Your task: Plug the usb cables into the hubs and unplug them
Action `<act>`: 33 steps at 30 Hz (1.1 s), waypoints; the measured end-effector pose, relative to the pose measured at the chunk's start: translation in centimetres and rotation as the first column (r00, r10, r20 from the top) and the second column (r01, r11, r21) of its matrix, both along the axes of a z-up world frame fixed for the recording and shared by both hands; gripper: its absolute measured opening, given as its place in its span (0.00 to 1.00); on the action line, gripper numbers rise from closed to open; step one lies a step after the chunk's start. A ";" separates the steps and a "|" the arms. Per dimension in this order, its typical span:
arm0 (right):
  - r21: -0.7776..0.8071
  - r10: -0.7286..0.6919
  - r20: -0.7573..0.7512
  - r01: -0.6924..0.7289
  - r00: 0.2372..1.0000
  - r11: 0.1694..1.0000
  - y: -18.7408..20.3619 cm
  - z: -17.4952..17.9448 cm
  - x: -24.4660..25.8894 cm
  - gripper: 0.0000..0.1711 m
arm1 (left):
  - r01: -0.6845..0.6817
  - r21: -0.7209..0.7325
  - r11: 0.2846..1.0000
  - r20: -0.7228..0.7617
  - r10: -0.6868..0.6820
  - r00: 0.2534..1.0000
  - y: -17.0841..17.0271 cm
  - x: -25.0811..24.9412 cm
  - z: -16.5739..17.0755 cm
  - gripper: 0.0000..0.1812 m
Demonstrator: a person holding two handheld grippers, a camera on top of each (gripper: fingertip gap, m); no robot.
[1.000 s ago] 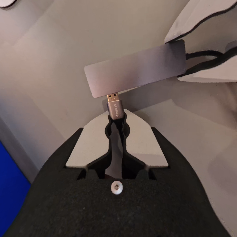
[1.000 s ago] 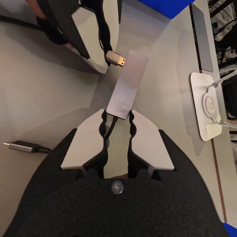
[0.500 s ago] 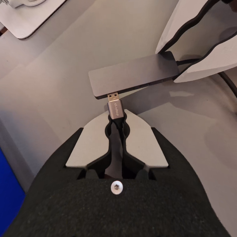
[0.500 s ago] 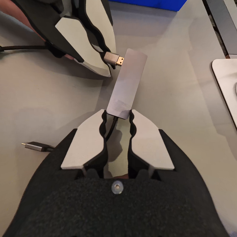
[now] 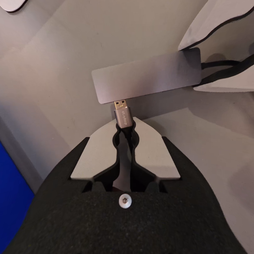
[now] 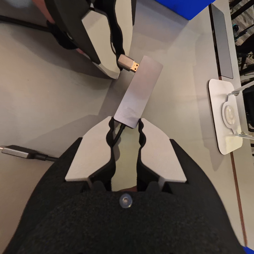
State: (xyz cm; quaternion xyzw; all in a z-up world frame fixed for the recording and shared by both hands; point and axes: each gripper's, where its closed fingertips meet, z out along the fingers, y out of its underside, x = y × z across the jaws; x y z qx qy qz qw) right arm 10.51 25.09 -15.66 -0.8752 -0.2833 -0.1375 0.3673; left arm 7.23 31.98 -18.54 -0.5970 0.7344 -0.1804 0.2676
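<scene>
My left gripper (image 5: pixel 125 124) is shut on a grey USB-A plug (image 5: pixel 123 116) with a gold tip and a black cable. The tip meets the near long edge of a flat grey hub (image 5: pixel 145 81) near its left end; how far it is in the port is hidden. My right gripper (image 6: pixel 125 121) is shut on the hub's cable end and holds the hub (image 6: pixel 138 93) above the table. In the right wrist view the left gripper (image 6: pixel 121 64) comes in from the upper left with the plug (image 6: pixel 127 64) at the hub's far end.
The hub's own black cable ends in a loose grey plug (image 6: pixel 15 151) lying on the grey table at the left. A white stand base (image 6: pixel 222 116) sits at the right by a grey slab (image 6: pixel 221 45). A blue object (image 6: pixel 182 8) lies at the back. Some 9 cm of space lies between my two pairs of fingers. The blue object (image 6: pixel 182 8) is about 25 cm from my left fingertips and 30 cm from my right.
Both views swung and tilted: the hub's flat top faces the left wrist camera again after showing its port edge. The plug tip stays at the hub's edge. Both grips are unchanged.
</scene>
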 end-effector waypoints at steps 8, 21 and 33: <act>-0.005 -0.026 -0.235 0.025 0.972 1.000 0.0 0.1 0.0 0.20 | 0.016 -0.014 1.000 0.018 -0.016 1.000 -0.1 0.0 0.1 0.07; -0.068 -0.082 -0.333 0.063 0.939 0.996 0.1 -1.1 0.2 0.18 | -0.005 -0.024 1.000 -0.088 0.003 0.996 0.0 -0.2 -0.1 0.07; -0.205 -0.291 -0.408 0.224 0.865 0.953 0.9 -3.1 1.1 0.38 | -0.005 -0.024 1.000 -0.109 0.002 0.994 0.2 -0.8 -0.1 0.07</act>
